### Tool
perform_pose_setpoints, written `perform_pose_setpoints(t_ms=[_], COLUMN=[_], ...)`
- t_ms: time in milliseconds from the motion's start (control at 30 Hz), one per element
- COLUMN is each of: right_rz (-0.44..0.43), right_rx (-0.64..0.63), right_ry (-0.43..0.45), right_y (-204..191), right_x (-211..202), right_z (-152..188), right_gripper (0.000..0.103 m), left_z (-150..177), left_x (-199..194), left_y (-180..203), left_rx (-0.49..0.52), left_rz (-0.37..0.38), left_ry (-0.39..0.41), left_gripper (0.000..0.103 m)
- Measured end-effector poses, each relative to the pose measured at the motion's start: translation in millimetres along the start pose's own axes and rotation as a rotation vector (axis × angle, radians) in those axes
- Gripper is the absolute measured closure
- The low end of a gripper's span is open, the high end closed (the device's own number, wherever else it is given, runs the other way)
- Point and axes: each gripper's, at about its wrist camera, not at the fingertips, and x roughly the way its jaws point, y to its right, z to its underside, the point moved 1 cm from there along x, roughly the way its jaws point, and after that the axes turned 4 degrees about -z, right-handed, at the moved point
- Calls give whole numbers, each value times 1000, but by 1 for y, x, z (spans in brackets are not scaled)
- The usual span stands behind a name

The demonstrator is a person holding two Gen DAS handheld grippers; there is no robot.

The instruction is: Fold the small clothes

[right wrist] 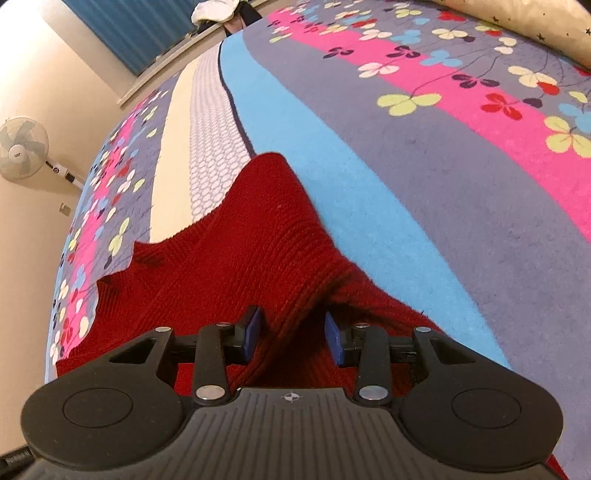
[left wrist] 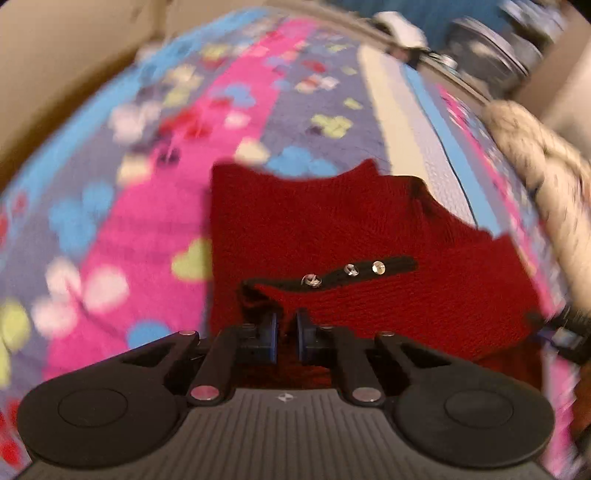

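Closest in, the left gripper (left wrist: 286,334) has its blue pads nearly together, pinching a fold of the red knitted garment (left wrist: 369,236) near a black strap (left wrist: 332,275) that carries three shiny studs; the cloth rises between the pads, so the grip is closed on it. The left wrist view is smeared with motion blur, and finer detail is hard to make out.

The right gripper (right wrist: 291,332) stands with its pads spread apart; a ridge of the same red knitted garment (right wrist: 240,258) runs up between them, but whether either pad actually touches the wool I cannot tell — the jaws are plainly not pressed together.

Beyond the grippers the garment lies spread on a bedspread (right wrist: 424,166) striped in grey-purple, bright pink and sky blue, scattered with clover shapes in lime, white, red and blue; one edge of the red wool reaches onto a cream and white honeycomb-patterned strip (right wrist: 207,147) running alongside the blue stripe.

Further off, in the right wrist view, a pale cushion with small dark stars (right wrist: 535,26) sits at the far corner of the bed; a white standing fan (right wrist: 22,147) is against the cream wall, and a blue curtain (right wrist: 140,29) hangs beyond the bed's end — with a white bundle (right wrist: 214,11) beside it, too small to identify.
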Motion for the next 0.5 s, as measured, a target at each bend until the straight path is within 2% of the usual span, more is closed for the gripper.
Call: perform_pose_setpoints(t_ms=[33, 67, 133, 200, 233, 267, 300, 367, 433, 467, 500], right_rz=[-14, -27, -49, -89, -93, -95, -98, -73, -50, -38, -23], right_rx=[3, 13, 43, 148, 186, 224, 261, 280, 282, 277, 258], right_ry=[-2, 4, 41, 142, 192, 240, 260, 207, 88, 27, 6], right_y=[0, 0, 1, 12, 16, 22, 28, 34, 35, 33, 30], right_x=[0, -2, -11, -28, -36, -42, -44, -33, -13, -4, -2], right_z=[-1, -2, -4, -7, -9, -11, -11, -10, -6, -2, -1], right_gripper=[83, 86, 90, 91, 92, 92, 92, 91, 91, 90, 89], left_z=[-2, -4, -9, -7, -5, -2, -1, 1, 4, 5, 5], left_x=[-6, -16, -42, -66, -71, -72, -63, -34, -6, 2, 7], left_y=[5, 8, 12, 21, 27, 33, 37, 38, 24, 15, 4], left_rx=[20, 25, 7, 61, 101, 130, 150, 164, 90, 46, -17], left_rz=[8, 24, 103, 144, 143, 139, 120, 28, -22, -34, -31], left_ry=[46, 112, 283, 447, 489, 495, 444, 304, 156, 110, 80], left_gripper=[96, 96, 97, 96, 96, 96, 96, 96, 96, 96, 96])
